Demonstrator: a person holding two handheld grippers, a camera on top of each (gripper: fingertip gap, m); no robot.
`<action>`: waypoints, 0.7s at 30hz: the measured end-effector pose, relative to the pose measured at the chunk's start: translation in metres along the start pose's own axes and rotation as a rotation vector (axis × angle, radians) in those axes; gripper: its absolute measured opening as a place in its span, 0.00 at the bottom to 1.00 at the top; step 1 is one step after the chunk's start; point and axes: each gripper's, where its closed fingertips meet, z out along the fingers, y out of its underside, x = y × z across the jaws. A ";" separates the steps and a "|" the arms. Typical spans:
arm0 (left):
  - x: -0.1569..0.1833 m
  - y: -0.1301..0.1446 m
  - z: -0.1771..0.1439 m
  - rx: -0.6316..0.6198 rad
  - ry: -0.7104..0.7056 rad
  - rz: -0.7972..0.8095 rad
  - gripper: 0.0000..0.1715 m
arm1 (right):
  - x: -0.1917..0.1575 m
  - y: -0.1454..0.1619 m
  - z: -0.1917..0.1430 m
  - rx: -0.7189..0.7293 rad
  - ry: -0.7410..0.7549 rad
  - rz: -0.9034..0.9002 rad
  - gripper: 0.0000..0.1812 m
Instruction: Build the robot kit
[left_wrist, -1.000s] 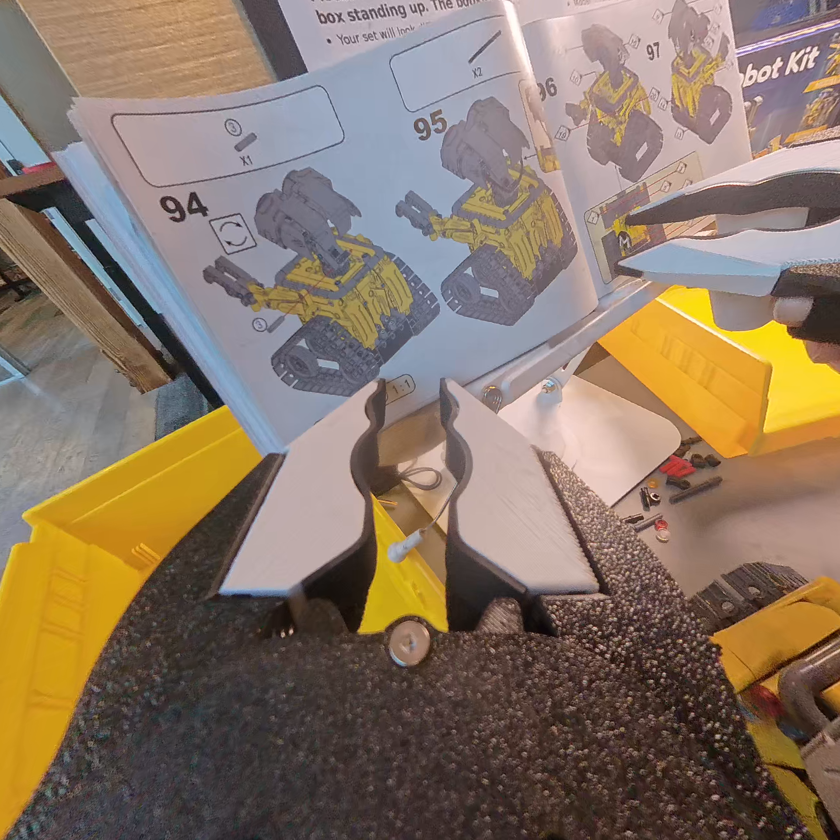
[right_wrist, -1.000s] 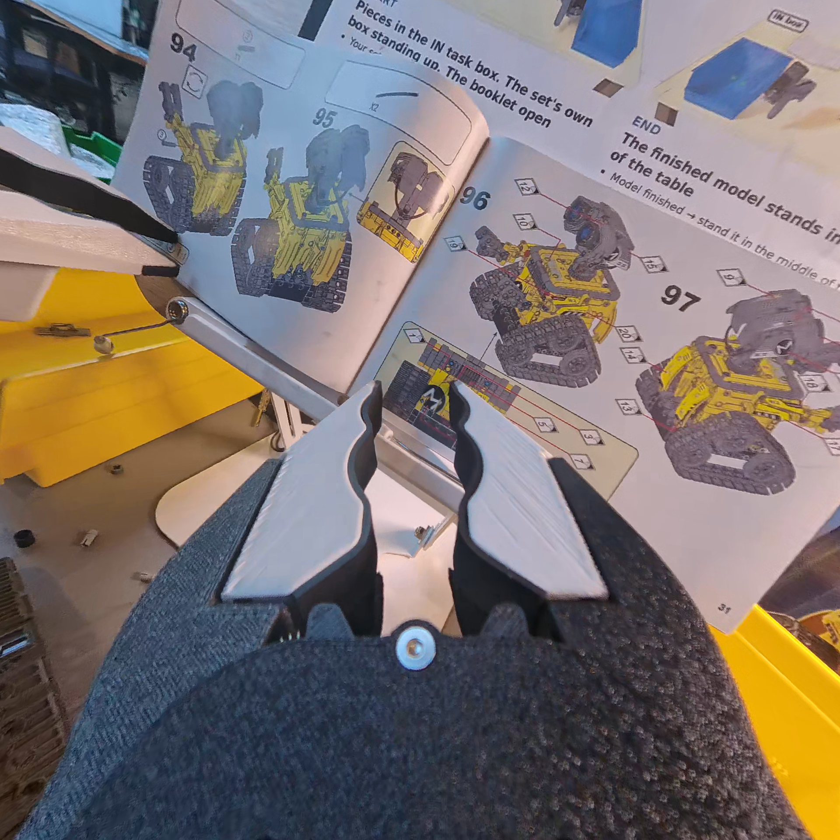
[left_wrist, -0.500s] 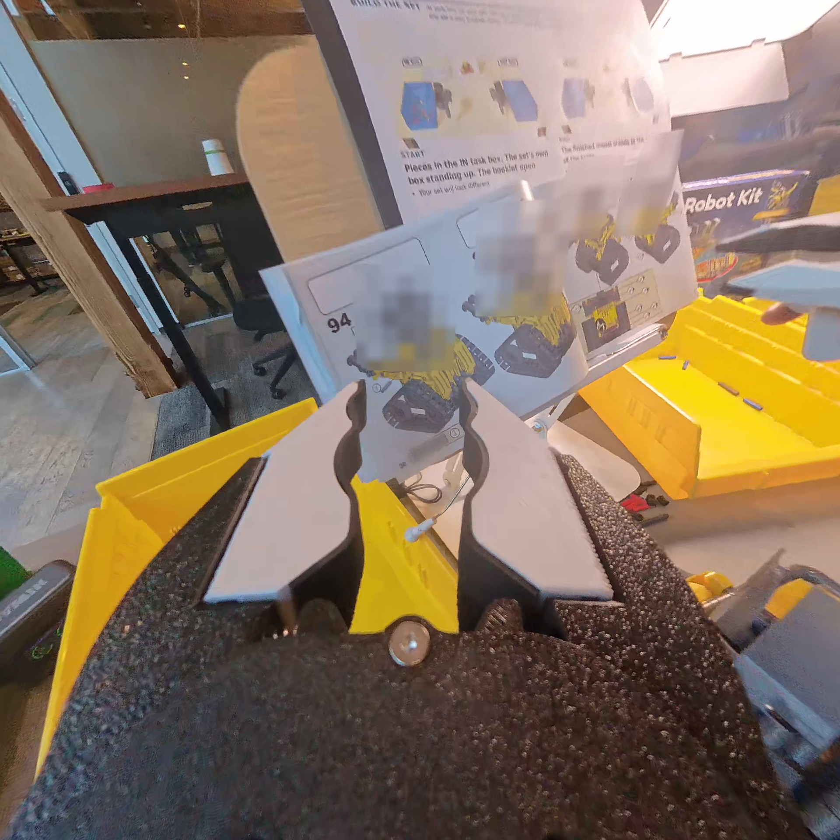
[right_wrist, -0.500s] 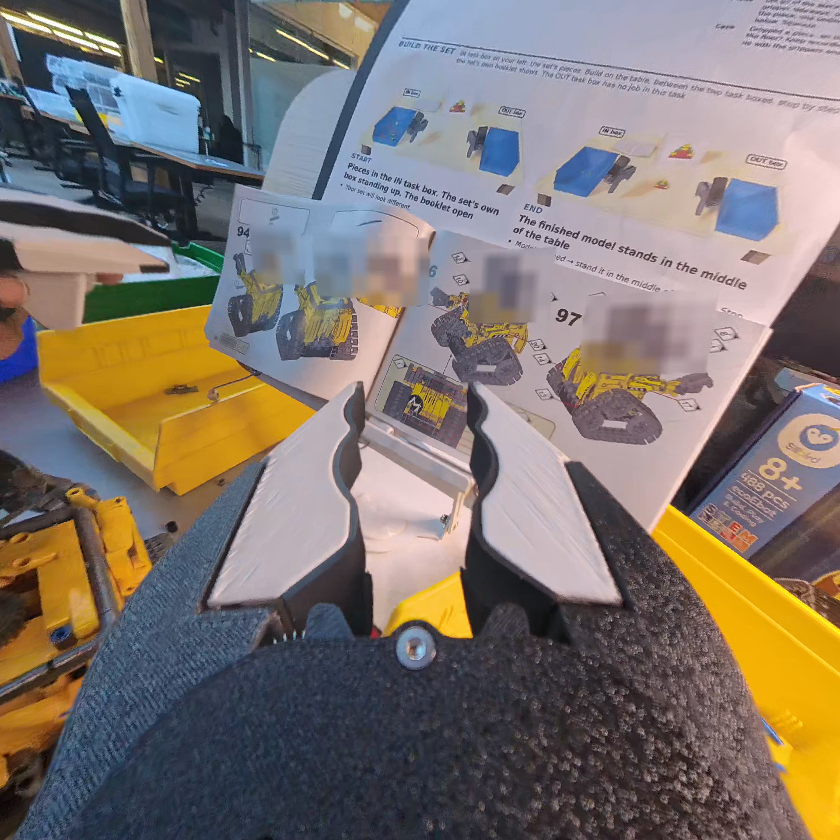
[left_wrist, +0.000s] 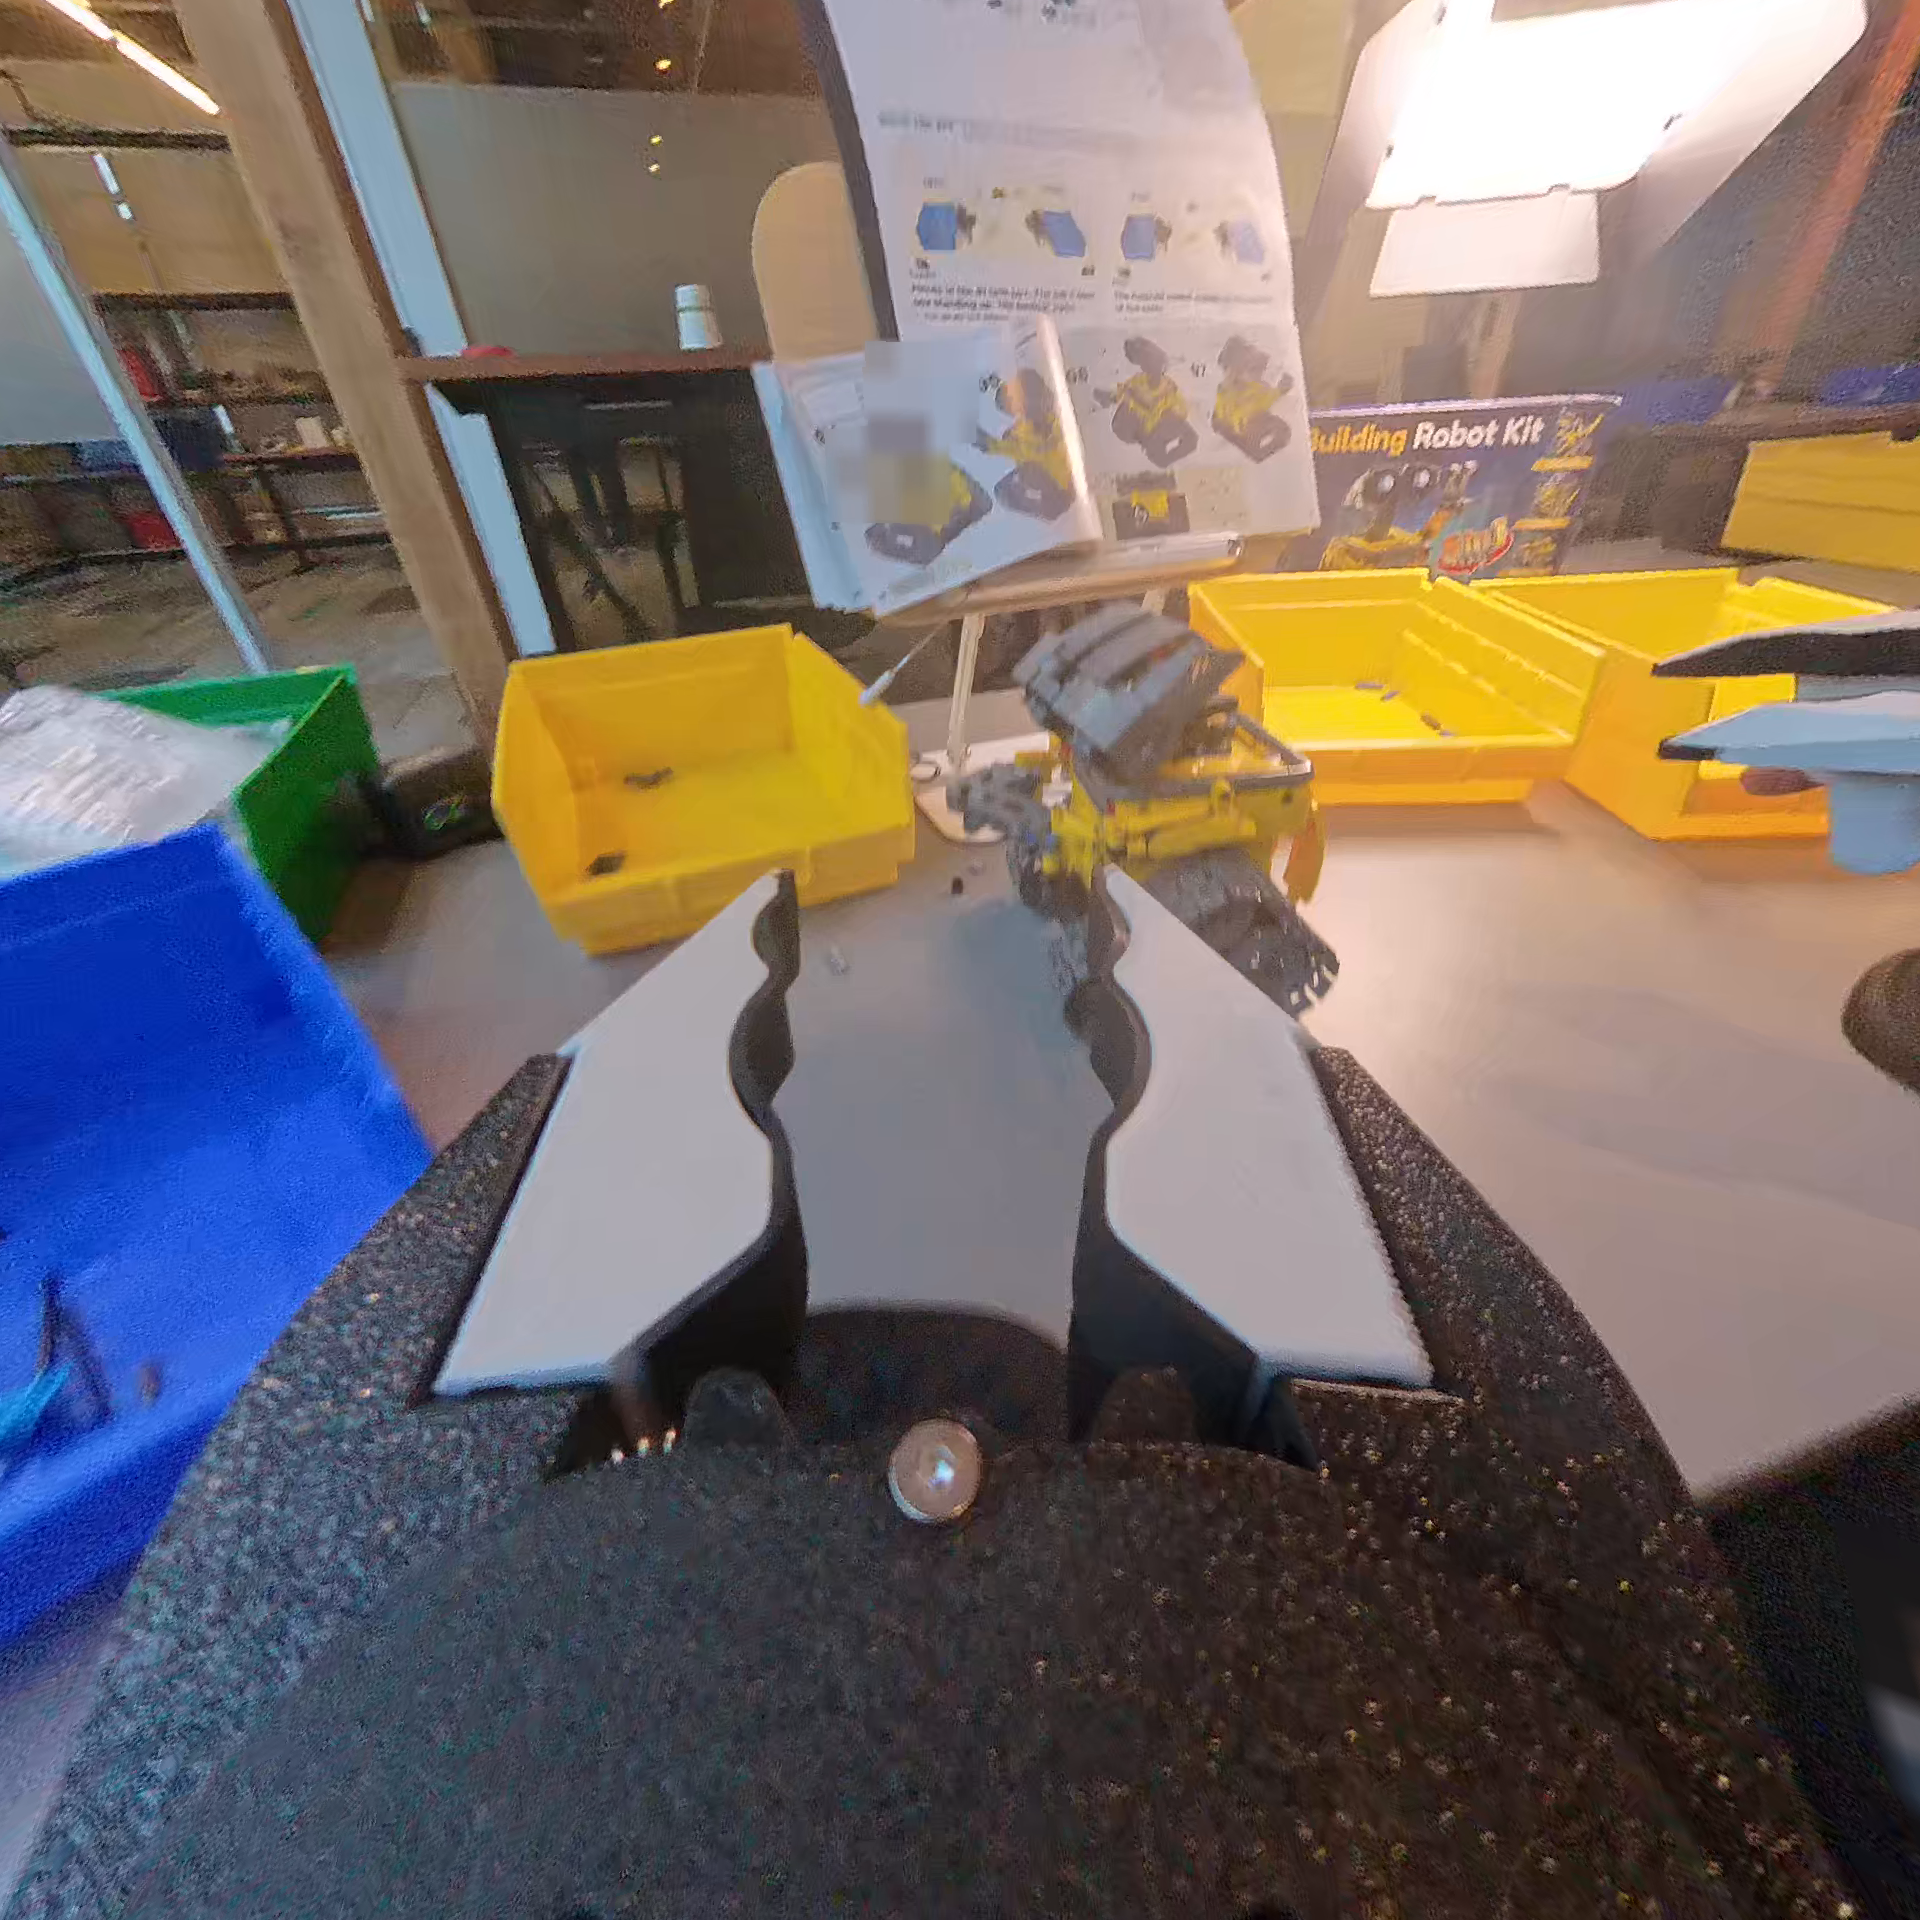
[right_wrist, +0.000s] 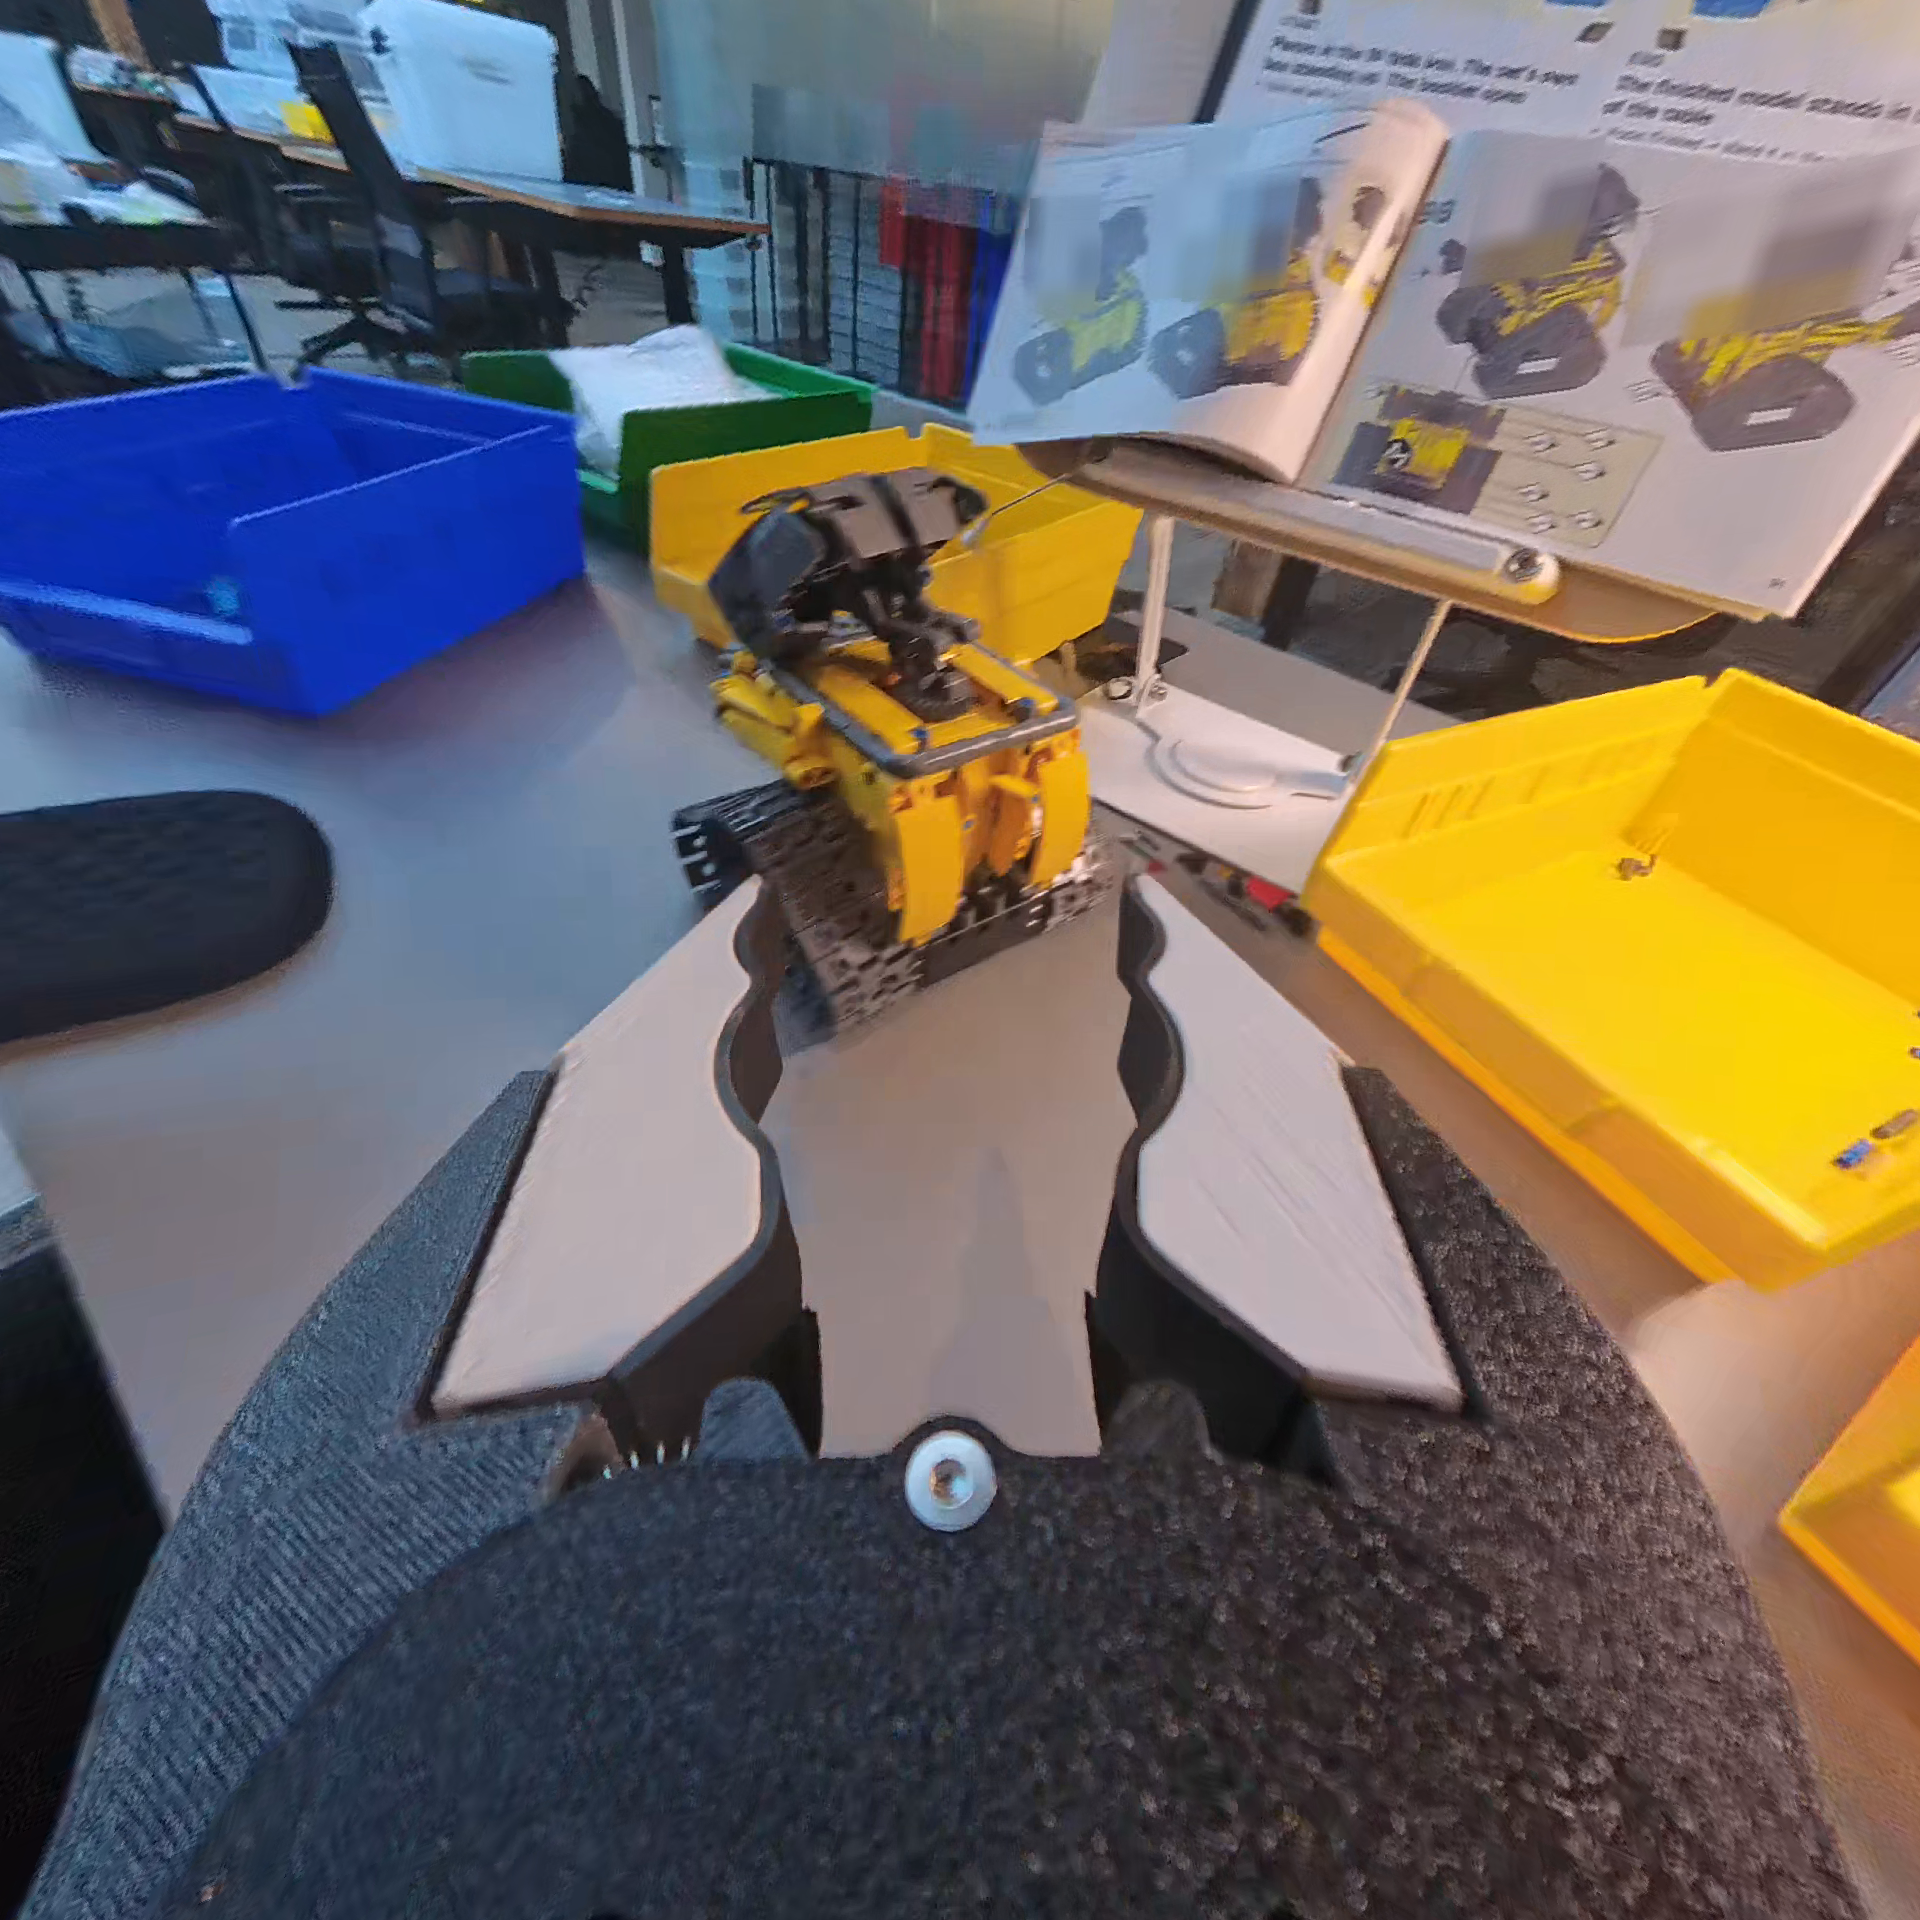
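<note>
Grey left gripper and right gripper wide apart, empty, near yellow brick robot

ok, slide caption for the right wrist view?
Open right gripper empty above the table, facing the yellow tracked model below the booklet stand.

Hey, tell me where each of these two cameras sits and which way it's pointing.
Left wrist view: on the left gripper, open, empty, above the table, facing the toy robot, yellow bins and booklet; the right gripper enters from the right edge.
Right wrist view: on the right gripper, open, empty, aimed at the toy robot from close.
Shared: toy robot, booklet, blue bin, yellow bins.
</note>
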 end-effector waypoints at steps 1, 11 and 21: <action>0.002 0.012 -0.029 -0.019 -0.032 -0.003 0.33 | -0.017 0.005 -0.012 -0.012 -0.023 -0.011 0.36; -0.028 0.090 -0.253 -0.094 -0.368 -0.133 0.36 | -0.168 0.030 -0.069 -0.010 -0.308 -0.041 0.34; -0.152 0.118 -0.376 -0.054 -0.756 -0.071 0.37 | -0.424 -0.041 0.021 0.135 -0.920 -0.057 0.34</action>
